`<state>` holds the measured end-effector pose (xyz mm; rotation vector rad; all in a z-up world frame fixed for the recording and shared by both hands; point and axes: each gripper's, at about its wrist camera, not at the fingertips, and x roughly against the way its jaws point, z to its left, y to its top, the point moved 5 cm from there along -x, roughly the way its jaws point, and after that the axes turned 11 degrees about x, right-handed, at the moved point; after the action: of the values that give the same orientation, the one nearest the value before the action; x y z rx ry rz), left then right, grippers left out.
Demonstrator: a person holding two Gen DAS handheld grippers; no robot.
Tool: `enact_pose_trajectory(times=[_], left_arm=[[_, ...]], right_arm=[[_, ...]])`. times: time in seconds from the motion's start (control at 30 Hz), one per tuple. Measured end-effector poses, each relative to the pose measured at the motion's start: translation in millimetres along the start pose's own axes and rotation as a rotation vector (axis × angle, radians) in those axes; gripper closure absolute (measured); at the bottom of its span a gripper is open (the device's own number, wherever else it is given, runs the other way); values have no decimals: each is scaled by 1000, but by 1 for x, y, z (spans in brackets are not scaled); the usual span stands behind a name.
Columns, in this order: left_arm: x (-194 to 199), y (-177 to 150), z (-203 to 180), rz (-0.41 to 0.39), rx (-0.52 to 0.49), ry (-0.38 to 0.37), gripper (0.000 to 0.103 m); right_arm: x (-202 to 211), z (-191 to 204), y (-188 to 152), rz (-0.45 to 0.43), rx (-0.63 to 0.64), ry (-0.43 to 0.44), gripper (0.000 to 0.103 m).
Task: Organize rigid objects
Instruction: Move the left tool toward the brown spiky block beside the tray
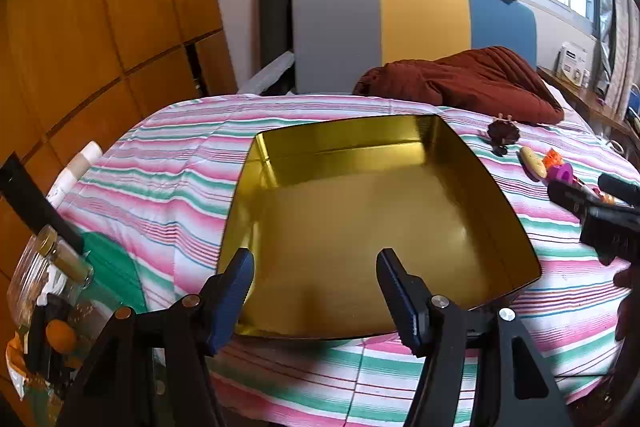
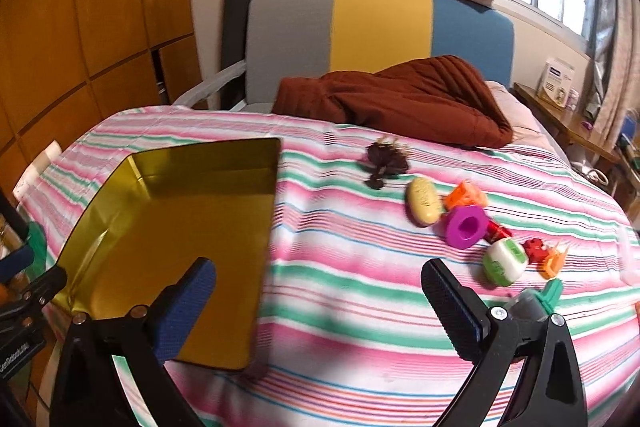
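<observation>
Claws both spread, nothing pinched: left claw (image 1: 316, 287) over the empty tin (image 1: 372, 211); right claw (image 2: 320, 303) must reach the toys (image 2: 464, 227) ahead.

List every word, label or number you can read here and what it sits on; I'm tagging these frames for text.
Nothing reads cleanly.
White box on the window shelf: blue header and print, too blurred.
Yellow oval piece: embossed marks, too small.
White and green cube: green markings, unreadable.
Left gripper body: white lettering, cut off and blurred.
Gold tin: no text visible.
</observation>
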<state>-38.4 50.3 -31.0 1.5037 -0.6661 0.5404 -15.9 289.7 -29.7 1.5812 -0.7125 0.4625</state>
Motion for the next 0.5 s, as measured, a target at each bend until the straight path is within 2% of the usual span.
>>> enact_pose_trajectory(times=[0.27, 0.5], left_arm=[[-5, 1, -20, 16, -35, -49, 38], [-6, 6, -39, 16, -80, -96, 38]], right_arm=[[-9, -58, 1, 28, -42, -63, 0], [-19, -136, -4, 49, -111, -148, 0]])
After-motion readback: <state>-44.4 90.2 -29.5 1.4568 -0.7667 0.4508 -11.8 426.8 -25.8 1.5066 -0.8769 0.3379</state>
